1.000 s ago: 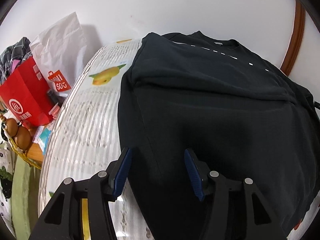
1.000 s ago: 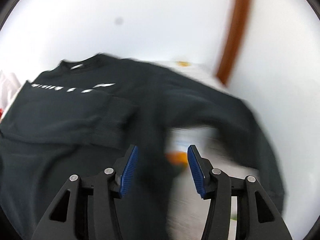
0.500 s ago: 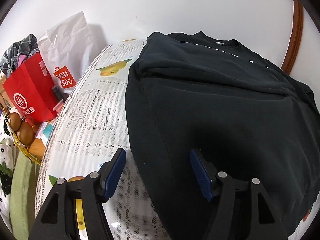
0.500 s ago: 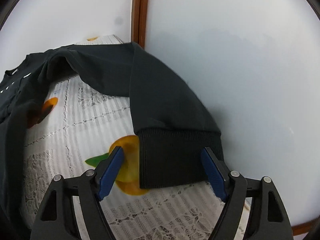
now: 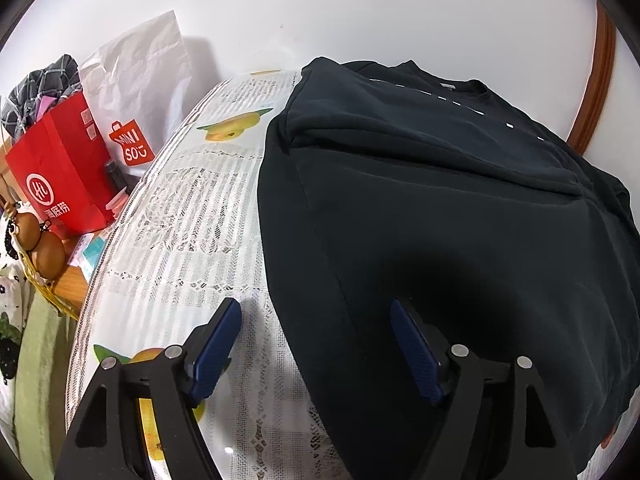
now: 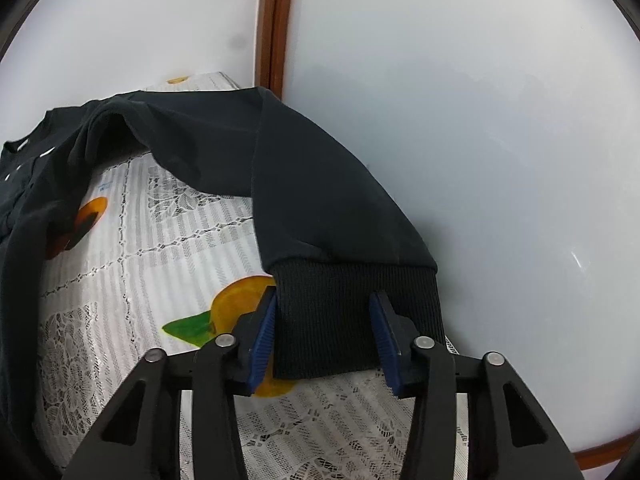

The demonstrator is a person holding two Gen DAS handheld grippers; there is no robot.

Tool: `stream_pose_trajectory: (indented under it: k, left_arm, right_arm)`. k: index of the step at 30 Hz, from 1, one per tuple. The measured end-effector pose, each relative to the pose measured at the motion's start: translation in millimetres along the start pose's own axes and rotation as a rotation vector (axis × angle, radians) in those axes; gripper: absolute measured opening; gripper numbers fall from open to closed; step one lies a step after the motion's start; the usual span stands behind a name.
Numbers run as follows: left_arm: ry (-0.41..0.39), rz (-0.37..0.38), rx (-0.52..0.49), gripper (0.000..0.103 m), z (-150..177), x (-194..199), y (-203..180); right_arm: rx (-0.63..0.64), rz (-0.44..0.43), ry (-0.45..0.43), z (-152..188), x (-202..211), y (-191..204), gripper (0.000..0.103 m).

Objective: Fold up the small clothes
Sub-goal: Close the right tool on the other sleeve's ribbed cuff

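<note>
Two grippers over black sweatshirt (image 5: 460,216): left gripper (image 5: 316,344) spread wide, just opening; right gripper (image 6: 324,336) closing around ribbed cuff (image 6: 352,312).

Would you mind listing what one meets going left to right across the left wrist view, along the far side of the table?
Checked cloth bundle → red paper bag → white Miniso bag → lemon print on the tablecloth → black sweatshirt → brown wooden trim.

The sweatshirt (image 5: 460,216) lies on the tablecloth (image 5: 192,216), ahead and right of the left gripper (image 5: 316,344). The bags (image 5: 60,172) stand far left. The cuff (image 6: 352,312) sits between the right gripper (image 6: 324,336) fingers.
</note>
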State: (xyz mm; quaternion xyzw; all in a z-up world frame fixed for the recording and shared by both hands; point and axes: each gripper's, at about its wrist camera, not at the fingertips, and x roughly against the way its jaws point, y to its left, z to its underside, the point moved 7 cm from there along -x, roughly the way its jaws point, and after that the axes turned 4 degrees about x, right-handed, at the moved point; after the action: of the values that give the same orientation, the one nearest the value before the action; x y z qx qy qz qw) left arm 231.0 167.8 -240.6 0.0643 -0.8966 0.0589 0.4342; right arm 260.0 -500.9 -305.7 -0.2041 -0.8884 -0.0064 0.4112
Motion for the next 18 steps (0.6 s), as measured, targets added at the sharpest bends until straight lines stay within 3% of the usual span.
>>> stream_pose_trajectory:
  k: [2,7,18]
  left_arm:
    - [0.002,-0.008,-0.001,0.08,0.2,-0.4,0.4]
    - [0.005,-0.011,0.002,0.083,0.4,-1.3,1.8]
    - [0.006,-0.014,0.0,0.086,0.6,-1.6,1.8]
  right_arm:
    - [0.0,-0.001,-0.006,1.1,3.1,-1.3,0.024]
    - [0.02,0.035,-0.012,0.1,3.4,0.9,0.012]
    - [0.004,0.059,-0.027,1.0,6.5,-6.3,0.008]
